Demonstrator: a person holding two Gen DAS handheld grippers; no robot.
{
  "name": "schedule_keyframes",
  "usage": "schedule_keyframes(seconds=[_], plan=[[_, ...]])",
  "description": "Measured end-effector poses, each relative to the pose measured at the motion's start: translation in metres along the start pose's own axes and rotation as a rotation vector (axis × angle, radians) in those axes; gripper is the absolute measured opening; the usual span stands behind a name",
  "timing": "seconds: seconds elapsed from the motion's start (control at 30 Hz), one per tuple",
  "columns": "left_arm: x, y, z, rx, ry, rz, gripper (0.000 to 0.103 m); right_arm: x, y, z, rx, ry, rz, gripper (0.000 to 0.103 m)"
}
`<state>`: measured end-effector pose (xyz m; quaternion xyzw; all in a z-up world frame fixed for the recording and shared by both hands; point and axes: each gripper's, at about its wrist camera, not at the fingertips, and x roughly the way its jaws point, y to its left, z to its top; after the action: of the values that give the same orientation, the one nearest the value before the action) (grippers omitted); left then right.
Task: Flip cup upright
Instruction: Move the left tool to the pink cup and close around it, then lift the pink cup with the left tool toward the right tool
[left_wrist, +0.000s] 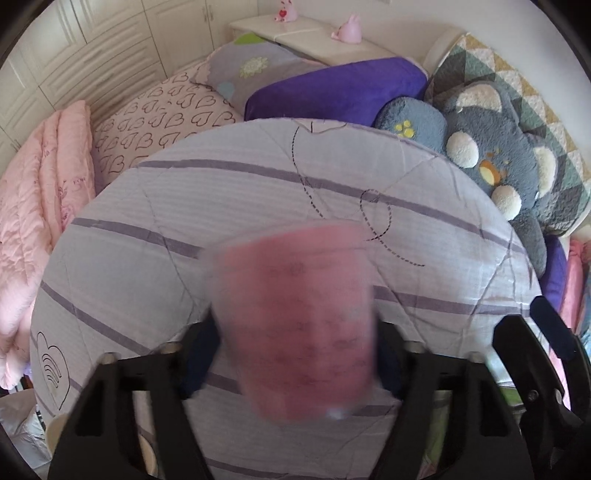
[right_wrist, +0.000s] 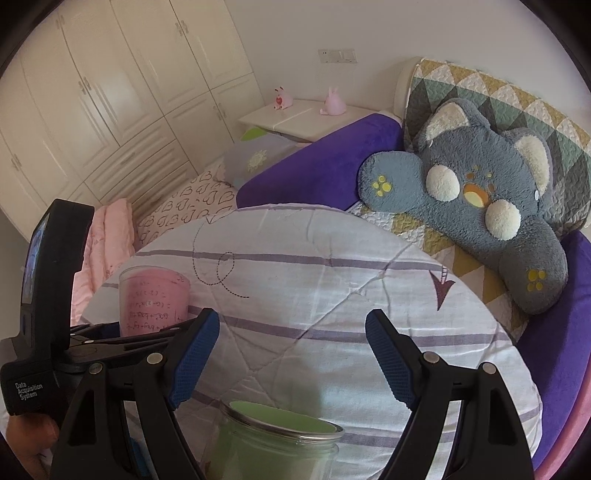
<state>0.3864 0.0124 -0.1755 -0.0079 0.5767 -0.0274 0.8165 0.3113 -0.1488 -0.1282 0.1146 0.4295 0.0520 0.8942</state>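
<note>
A pink cup (left_wrist: 299, 321) with dark handwriting is held between the fingers of my left gripper (left_wrist: 295, 354), above the striped quilt. It looks blurred in the left wrist view. In the right wrist view the same pink cup (right_wrist: 153, 301) shows at the left, its print upside down, gripped by the left gripper (right_wrist: 122, 338). My right gripper (right_wrist: 291, 354) is open and empty. A green cup (right_wrist: 277, 446) with a metal rim stands just below and in front of it.
The striped quilt (right_wrist: 332, 332) covers a round surface on a bed. A grey plush toy (right_wrist: 480, 199), purple pillows (right_wrist: 325, 162) and a pink blanket (left_wrist: 40, 206) lie around it. A white nightstand (right_wrist: 306, 118) and wardrobes stand behind.
</note>
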Motion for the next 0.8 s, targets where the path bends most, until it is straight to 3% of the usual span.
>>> schedule_keyframes(seconds=[0.47, 0.8], plan=[[-0.038, 0.013, -0.007, -0.017, -0.102, -0.036, 0.063, -0.005, 0.005, 0.000, -0.011, 0.000, 0.002, 0.083], [-0.097, 0.020, -0.033, -0.026, -0.181, -0.037, 0.063, -0.042, 0.018, -0.001, -0.032, -0.038, 0.019, 0.083]])
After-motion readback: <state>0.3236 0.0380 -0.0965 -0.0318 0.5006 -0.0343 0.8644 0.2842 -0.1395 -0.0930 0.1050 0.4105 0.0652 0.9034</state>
